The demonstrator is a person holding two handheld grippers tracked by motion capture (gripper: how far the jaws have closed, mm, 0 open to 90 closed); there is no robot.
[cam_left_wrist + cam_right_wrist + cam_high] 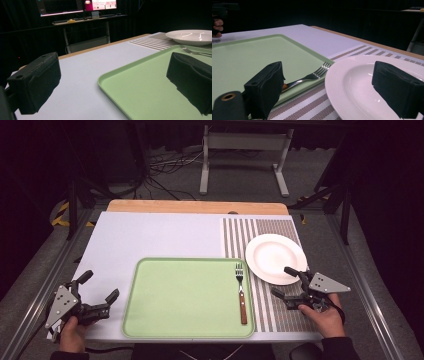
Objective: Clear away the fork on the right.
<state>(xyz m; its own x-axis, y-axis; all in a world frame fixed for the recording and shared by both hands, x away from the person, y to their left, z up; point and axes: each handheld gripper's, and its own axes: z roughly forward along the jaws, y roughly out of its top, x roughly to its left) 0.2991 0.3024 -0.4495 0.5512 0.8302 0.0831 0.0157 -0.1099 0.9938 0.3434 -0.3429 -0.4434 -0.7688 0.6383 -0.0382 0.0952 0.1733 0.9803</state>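
Observation:
A light green tray (185, 295) lies at the table's front middle. A fork (241, 292) with a brown handle rests along its right side, tines pointing away; the fork (312, 75) also shows in the right gripper view. A white plate (275, 258) sits on a striped placemat (280, 310) to the right. My left gripper (98, 286) is open just left of the tray (140, 92), empty. My right gripper (284, 281) is open at the plate's near edge (342, 90), one jaw over the plate, the other toward the fork.
The white table top (150, 237) stretches behind the tray. A wooden edge (197, 207) runs along the table's back. Beyond it stand a grey frame (245, 155) and floor cables. A desk with monitors (77, 7) is far off in the left gripper view.

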